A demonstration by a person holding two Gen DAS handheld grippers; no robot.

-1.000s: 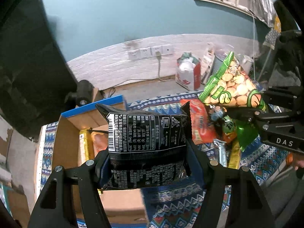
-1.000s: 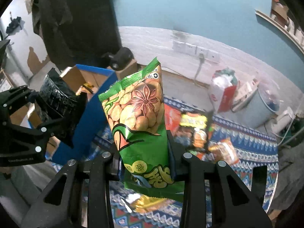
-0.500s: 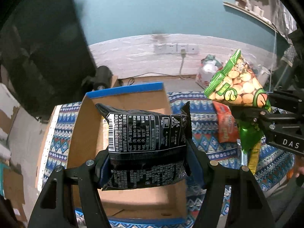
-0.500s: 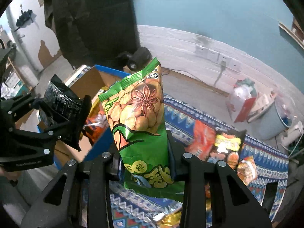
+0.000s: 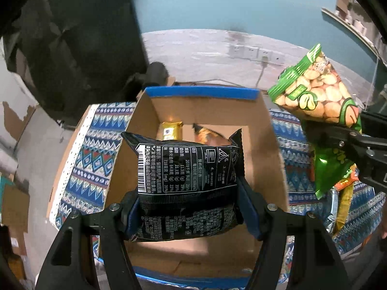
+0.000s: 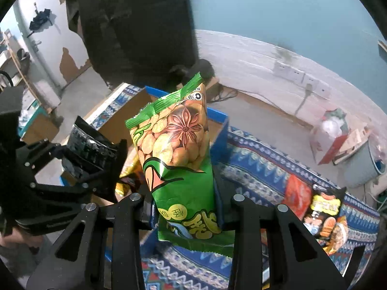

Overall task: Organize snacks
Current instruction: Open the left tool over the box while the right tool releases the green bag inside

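My left gripper [image 5: 191, 207] is shut on a black snack packet [image 5: 188, 178] and holds it above an open cardboard box [image 5: 266, 145] with blue tape on its rim. A gold bar [image 5: 171, 130] and an orange packet [image 5: 210, 135] lie inside the box. My right gripper [image 6: 185, 213] is shut on a green peanut bag [image 6: 179, 159], held upright to the right of the box. The green bag also shows in the left wrist view [image 5: 316, 99]. The left gripper with the black packet shows in the right wrist view [image 6: 89, 149].
A blue patterned cloth [image 6: 254, 159] covers the table. Red and dark snack packets [image 6: 326, 215] lie on it at the right; more packets [image 5: 343, 193] lie under the green bag. A dark hanging cloth [image 5: 72, 48] is behind the box. Wall sockets [image 5: 251, 52] are at the back.
Both grippers have moved left with their packets. The black packet now hangs over the middle of the box, and the green bag has come nearer the box's right side.
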